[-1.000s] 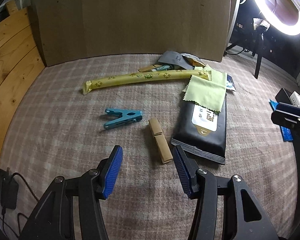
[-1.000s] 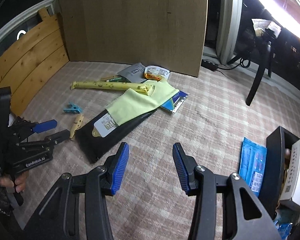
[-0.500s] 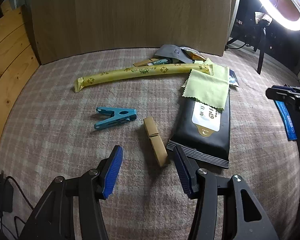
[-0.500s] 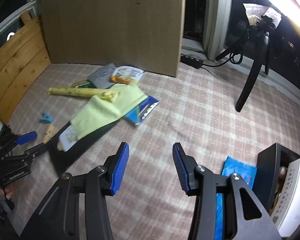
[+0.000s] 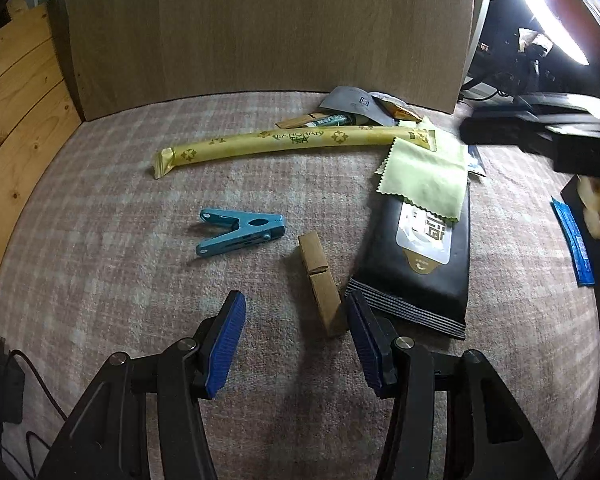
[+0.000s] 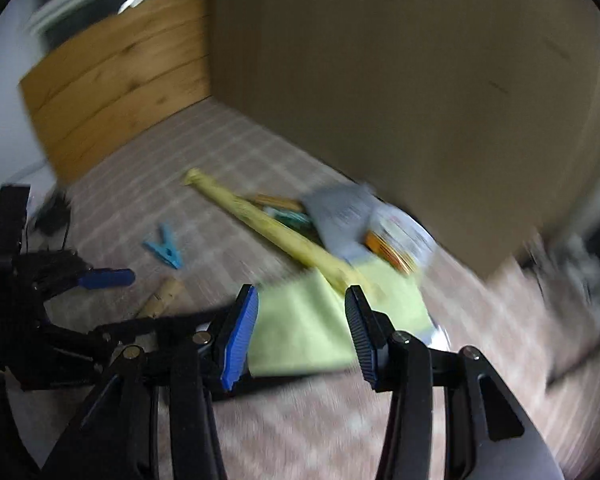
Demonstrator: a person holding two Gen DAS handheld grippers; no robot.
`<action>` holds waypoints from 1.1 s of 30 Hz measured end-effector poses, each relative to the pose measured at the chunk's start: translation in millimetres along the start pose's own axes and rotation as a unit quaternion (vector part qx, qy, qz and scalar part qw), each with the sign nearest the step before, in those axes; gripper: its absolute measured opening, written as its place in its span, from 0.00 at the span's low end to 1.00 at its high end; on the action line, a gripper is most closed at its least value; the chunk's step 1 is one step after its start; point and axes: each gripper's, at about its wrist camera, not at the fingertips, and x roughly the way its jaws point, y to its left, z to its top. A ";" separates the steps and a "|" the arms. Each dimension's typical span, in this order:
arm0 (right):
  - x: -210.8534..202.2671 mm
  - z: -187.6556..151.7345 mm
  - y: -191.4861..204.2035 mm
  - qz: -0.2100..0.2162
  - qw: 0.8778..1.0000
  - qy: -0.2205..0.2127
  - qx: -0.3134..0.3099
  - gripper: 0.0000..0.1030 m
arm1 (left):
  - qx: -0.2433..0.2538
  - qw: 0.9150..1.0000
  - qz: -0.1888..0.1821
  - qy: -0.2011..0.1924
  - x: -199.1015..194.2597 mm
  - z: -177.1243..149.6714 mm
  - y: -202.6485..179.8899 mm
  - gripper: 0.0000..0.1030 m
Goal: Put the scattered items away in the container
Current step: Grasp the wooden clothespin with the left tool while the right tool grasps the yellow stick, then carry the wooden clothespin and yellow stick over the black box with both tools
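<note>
Fingers of the left gripper gape empty near a wooden peg; right gripper likewise open (blurred) above a yellow cloth.

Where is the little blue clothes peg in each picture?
Left wrist view: the blue peg lies on the checked cloth left of centre, beside the wooden peg.
Right wrist view: the blue peg is small and blurred, left of centre.
Shared landmark: the long yellow tea stick, beyond the peg in both.
</note>
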 end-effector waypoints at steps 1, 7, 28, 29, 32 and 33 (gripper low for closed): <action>9.0 7.1 2.7 0.007 1.000 0.009 -0.014 0.43 | -0.002 1.000 0.000 0.001 1.1 0.0 0.3 0.48; 57.4 32.6 7.4 0.018 0.996 0.058 -0.059 0.42 | -0.005 1.000 -0.001 0.000 7.6 4.2 1.3 0.46; 72.5 29.1 18.1 0.051 0.996 0.055 -0.040 0.12 | -0.032 0.999 -0.007 -0.005 1.9 5.0 19.9 0.12; 68.3 29.4 18.2 0.053 0.997 0.048 -0.034 0.11 | -0.034 0.999 -0.007 -0.005 -0.7 3.1 22.2 0.12; 53.6 30.9 19.8 0.056 0.998 0.028 -0.021 0.11 | -0.043 0.999 -0.007 -0.009 -9.3 0.3 27.5 0.12; 48.0 30.6 20.0 0.055 0.998 0.022 -0.016 0.11 | -0.046 0.999 -0.005 -0.013 -13.7 -0.1 29.6 0.12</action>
